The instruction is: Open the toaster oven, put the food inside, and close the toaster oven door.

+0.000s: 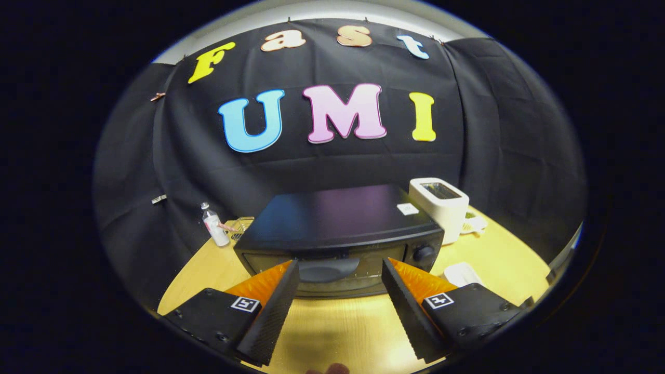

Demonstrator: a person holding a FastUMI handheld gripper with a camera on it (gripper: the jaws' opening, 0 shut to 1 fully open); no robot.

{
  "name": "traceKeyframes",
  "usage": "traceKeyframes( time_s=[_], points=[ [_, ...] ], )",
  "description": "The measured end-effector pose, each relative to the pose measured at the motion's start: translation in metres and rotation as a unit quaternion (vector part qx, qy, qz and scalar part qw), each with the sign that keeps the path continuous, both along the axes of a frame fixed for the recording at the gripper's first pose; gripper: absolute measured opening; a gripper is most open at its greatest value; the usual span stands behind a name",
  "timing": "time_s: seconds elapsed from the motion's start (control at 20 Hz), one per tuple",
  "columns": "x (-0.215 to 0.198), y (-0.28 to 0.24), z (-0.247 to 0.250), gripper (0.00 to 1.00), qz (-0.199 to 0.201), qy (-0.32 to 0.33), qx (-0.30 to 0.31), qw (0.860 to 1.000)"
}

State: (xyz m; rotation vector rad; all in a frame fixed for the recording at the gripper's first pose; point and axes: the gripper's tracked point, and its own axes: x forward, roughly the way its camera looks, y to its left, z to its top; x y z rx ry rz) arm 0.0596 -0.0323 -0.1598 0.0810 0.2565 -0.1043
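Standing on the wooden table (pixel 332 327), just beyond the fingertips, the black toaster oven (pixel 337 228) is seen with its door shut. The gripper (pixel 340 272) is held spread, nothing between its fingers, framing the door handle (pixel 328 269). The oven is judged heavy and rigid, its glass door hinged and stiff; the handle is the place to be gripped. A white toaster (pixel 441 205) crowds the right side; bare tabletop is left in front.
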Motion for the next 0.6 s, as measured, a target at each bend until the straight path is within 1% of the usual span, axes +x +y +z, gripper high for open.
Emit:
traceKeyframes(
  time_s=[0.1,0.25,0.4,0.6],
  points=[
    [0.001,-0.002,0.028,0.99,0.005,-0.021,-0.017,1.000],
    [0.001,-0.001,0.066,0.99,0.012,-0.051,-0.026,0.998],
    [-0.001,-0.001,0.096,0.99,0.014,-0.067,-0.033,0.997],
    [-0.008,0.010,0.132,0.99,0.032,-0.082,-0.040,0.995]
  ],
)
